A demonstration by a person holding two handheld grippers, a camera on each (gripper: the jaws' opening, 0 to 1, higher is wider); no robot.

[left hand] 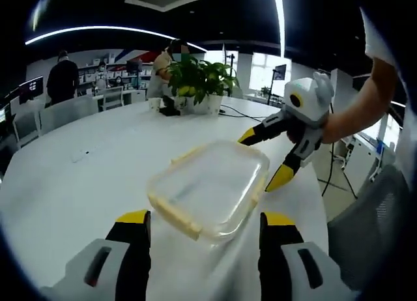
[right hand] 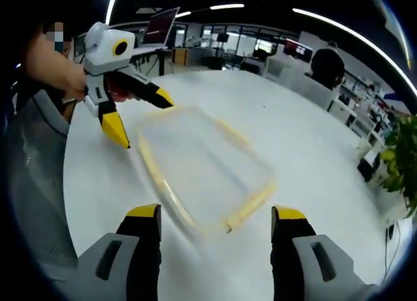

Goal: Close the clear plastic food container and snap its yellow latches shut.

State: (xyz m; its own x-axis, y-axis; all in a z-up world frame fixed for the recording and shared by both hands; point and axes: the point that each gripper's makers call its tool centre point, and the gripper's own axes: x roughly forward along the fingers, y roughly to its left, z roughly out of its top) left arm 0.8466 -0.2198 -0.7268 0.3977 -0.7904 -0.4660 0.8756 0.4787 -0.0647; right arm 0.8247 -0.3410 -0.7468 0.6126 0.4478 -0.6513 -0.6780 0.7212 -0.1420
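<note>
A clear plastic food container (left hand: 208, 184) lies flat on the white table (left hand: 78, 184) with its lid resting on it. Pale yellow latches run along its edges, one on the near short side (left hand: 174, 216). My left gripper (left hand: 206, 219) stands open just before that side, holding nothing. My right gripper (left hand: 264, 157) comes in from the right, open, with its yellow tips beside the container's far right corner. In the right gripper view the container (right hand: 202, 167) is blurred. My right gripper (right hand: 216, 213) is open in front of it, and the left gripper (right hand: 140, 115) is open at its far end.
A potted plant (left hand: 199, 79) and small items stand at the far side of the table. Grey chairs (left hand: 371, 229) line the table's edge on the right. People stand by desks in the background (left hand: 63, 79). The plant (right hand: 401, 157) also sits at the right edge.
</note>
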